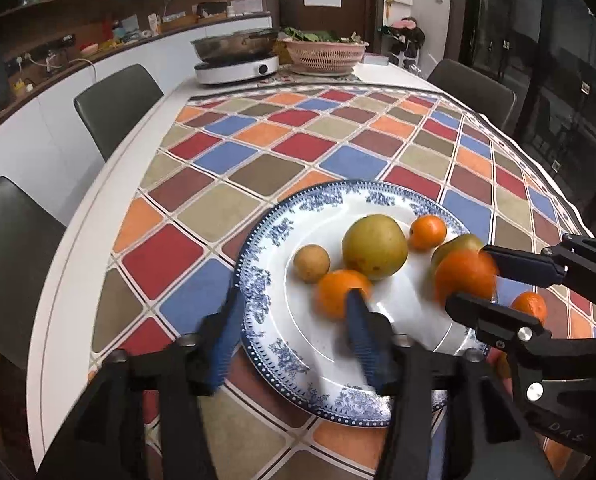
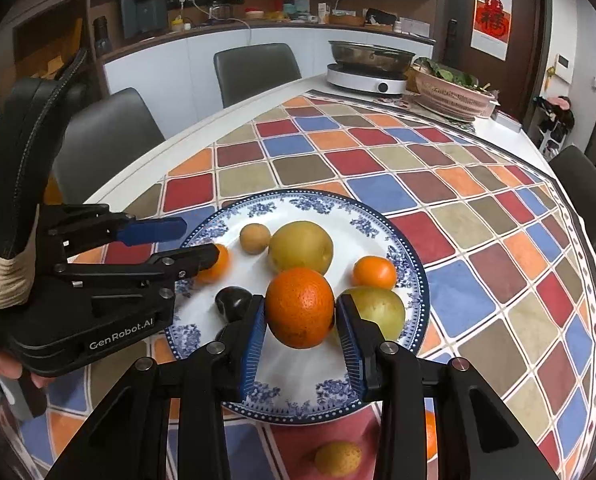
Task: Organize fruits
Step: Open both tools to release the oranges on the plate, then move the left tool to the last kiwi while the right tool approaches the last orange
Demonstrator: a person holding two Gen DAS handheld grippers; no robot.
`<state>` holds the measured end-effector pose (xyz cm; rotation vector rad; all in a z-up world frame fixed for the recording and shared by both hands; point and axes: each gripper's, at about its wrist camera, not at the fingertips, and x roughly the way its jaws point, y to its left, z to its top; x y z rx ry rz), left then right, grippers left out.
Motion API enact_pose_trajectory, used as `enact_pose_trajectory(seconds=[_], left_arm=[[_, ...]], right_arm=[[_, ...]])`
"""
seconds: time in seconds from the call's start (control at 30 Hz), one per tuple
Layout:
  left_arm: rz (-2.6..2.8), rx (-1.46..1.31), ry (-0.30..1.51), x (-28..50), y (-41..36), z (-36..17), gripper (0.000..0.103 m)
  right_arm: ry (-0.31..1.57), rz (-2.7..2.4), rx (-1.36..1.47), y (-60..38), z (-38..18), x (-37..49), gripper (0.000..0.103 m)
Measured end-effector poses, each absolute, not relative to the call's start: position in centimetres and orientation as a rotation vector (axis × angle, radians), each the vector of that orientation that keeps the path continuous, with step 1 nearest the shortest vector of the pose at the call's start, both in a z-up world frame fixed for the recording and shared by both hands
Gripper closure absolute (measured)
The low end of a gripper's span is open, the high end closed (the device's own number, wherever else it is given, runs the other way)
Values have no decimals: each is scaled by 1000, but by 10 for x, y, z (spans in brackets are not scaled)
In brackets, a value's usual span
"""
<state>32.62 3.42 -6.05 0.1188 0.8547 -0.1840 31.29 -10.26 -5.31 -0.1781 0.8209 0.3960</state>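
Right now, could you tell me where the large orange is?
In the right wrist view, the large orange sits clamped in the right gripper above the plate, just before two yellow-green pears.

A long white table carries a cloth of coloured squares, and dark grey chairs stand along its side. Behind them a white counter runs under brown wooden shelves with many small things. At the far end is a dark brown door with a red paper sign, and dark glass panels close one side.
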Motion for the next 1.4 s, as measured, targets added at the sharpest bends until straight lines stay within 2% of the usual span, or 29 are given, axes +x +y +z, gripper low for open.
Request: enact_pose_trajectory(seconds=[0.03,0.1,0.37,0.47,0.93,1.4], left_arm=[[-172,122,851,325,36,-59,48],[-150,138,839,319,37,-54,48],[-110,182,771,276,31,-30,42],[-112,169,755,262,26,-20,42],[-143,78,708,200,6,7,34],[-197,90,713,179,-31,-7,33]], right_arm=[[817,393,-178,-103,-52,312,58],[805,370,-178,-106,-48,309,52],[713,290,-238,-120,-24,273,52],[681,276,-234,-127,-14,255,44],[622,220,-154,-163,11,194,44],[636,176,-136,-205,-1,175,44]])
